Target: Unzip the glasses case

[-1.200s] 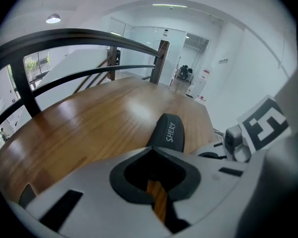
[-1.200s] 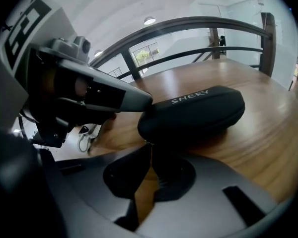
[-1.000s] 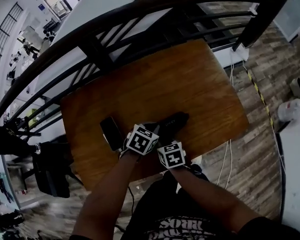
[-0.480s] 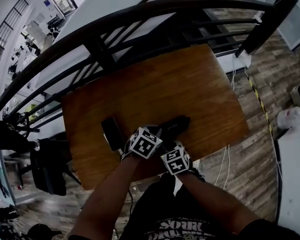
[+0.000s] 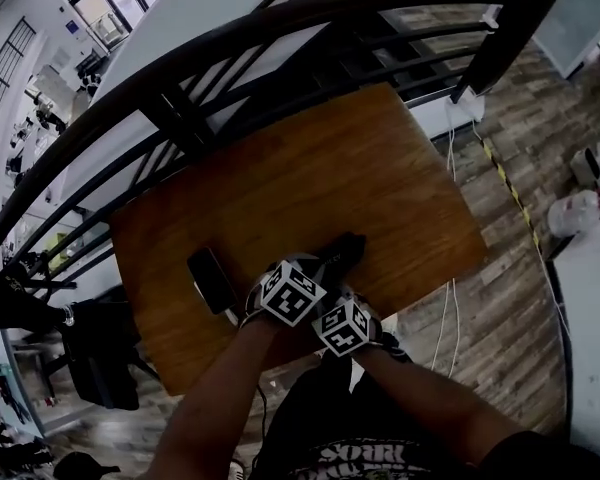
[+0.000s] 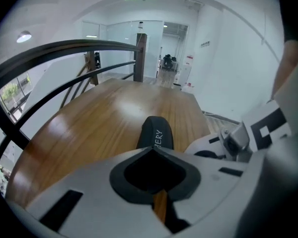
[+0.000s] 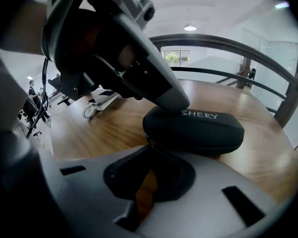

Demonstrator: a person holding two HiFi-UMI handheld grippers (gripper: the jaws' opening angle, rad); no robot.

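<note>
A black zipped glasses case point(image 5: 342, 250) with white lettering lies near the front edge of the wooden table point(image 5: 310, 168). In the right gripper view the case point(image 7: 198, 128) fills the middle, and the left gripper point(image 7: 174, 102) is shut with its tip pressed on the case's top. The left gripper view shows its jaws point(image 6: 152, 150) meeting at the near end of the case point(image 6: 156, 132). My right gripper point(image 7: 149, 147) is shut at the case's near end, with the thin zipper pull point(image 7: 148, 139) running into its tips. Both marker cubes sit side by side in the head view.
A flat black device point(image 5: 210, 280) lies on the table to the left of the case. A white cable point(image 7: 97, 105) rests further left. A black railing point(image 5: 230, 58) curves along the table's far side. Wood floor lies beyond the right edge.
Both grippers have rolled, their marker cubes now turned. The left gripper shifted slightly along the case. The case stays where it was on the table.
</note>
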